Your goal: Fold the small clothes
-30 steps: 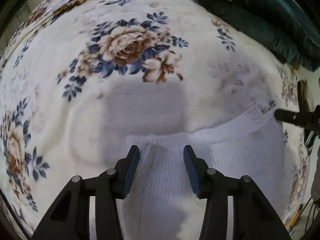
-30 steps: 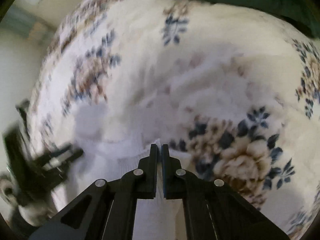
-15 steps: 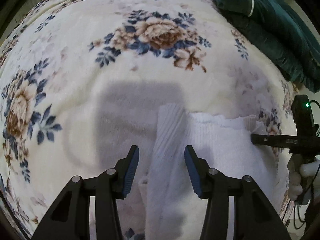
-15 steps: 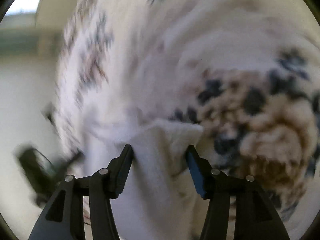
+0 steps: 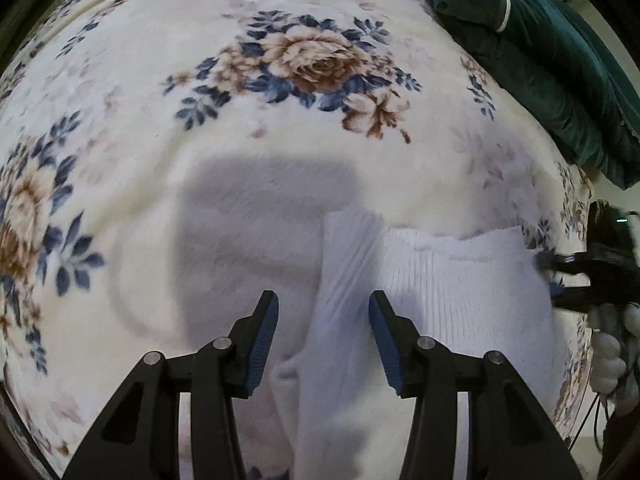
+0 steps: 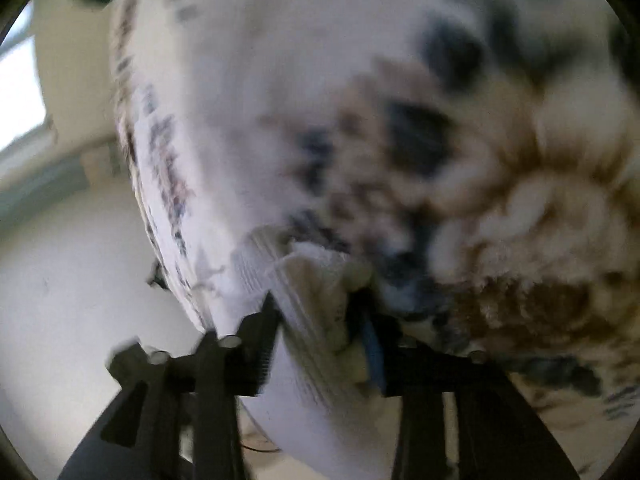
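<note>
- The left gripper [image 5: 323, 336] stands spread above the white ribbed garment [image 5: 440, 304], its blue pads clear of the folded strip between them.
- The right gripper [image 6: 320, 320], blurred, has just been opening; a corner of the garment lies between its parted jaws, and contact cannot be told.
- The garment lies on the floral blanket [image 5: 200, 128], far edge ragged, right edge by the right gripper.
- Bare blanket spreads left and beyond; a dark green jacket [image 5: 540, 48] bounds the far right.
</note>
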The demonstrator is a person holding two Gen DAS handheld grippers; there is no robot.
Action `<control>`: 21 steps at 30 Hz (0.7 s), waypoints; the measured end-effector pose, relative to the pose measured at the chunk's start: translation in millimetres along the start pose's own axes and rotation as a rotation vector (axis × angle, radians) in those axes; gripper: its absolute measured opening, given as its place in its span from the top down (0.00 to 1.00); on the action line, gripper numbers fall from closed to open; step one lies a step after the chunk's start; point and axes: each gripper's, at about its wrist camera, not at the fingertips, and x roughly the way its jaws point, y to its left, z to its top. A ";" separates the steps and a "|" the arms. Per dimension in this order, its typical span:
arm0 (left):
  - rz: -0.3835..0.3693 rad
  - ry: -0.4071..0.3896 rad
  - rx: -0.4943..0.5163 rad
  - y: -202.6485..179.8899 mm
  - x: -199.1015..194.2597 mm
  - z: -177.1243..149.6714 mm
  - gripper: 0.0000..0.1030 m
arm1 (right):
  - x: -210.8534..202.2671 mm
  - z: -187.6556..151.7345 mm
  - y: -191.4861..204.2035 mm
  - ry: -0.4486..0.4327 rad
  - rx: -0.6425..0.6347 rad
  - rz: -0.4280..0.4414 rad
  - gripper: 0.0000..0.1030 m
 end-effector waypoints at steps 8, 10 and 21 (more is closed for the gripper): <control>-0.064 0.033 0.005 -13.5 26.1 19.3 0.92 | -6.6 -13.5 48.0 -0.024 -0.208 -0.143 0.52; -0.056 -0.016 0.013 -18.6 10.8 19.7 0.93 | -0.1 -17.8 53.8 -0.029 -0.248 -0.214 0.89; -0.124 0.049 -0.154 29.2 36.5 28.6 0.92 | -1.5 0.5 60.9 -0.230 -0.253 -0.426 0.96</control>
